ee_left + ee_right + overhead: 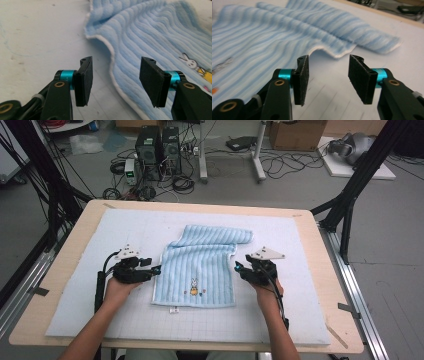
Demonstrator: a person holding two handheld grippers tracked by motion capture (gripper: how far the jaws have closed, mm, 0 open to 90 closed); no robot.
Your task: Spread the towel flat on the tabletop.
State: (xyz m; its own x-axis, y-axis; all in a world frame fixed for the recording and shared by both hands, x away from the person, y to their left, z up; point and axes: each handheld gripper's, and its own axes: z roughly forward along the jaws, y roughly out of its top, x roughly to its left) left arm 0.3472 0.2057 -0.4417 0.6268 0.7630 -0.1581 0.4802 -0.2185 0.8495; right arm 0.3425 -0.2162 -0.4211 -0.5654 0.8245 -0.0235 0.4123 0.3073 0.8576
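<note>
The light blue striped towel lies on the white mat that covers the counter, between the two grippers, and its far end is doubled back on itself into a thick fold. The work in hand looks like folding it, and both grippers seem posted at its side hems for that reason, one to each edge, so that the cloth can be lifted evenly.

The left gripper points inward at the towel's near left hem. In the left gripper view its jaws stand apart with nothing between the pads; the white-bound edge of the towel runs just ahead of them and under the far pad, and the small rabbit picture sits beyond that pad. Holding the jaws open here probably readies them to close on the hem.

The right gripper sits just off the towel's opposite edge, also aimed inward. In the right gripper view its jaws are apart and empty, the pads over bare mat; the wavy hem of the towel lies just ahead of them, not touching, with the folded part farther off. The ripple in that edge suggests the cloth was let down loosely there, so it may need smoothing before any further fold
</note>
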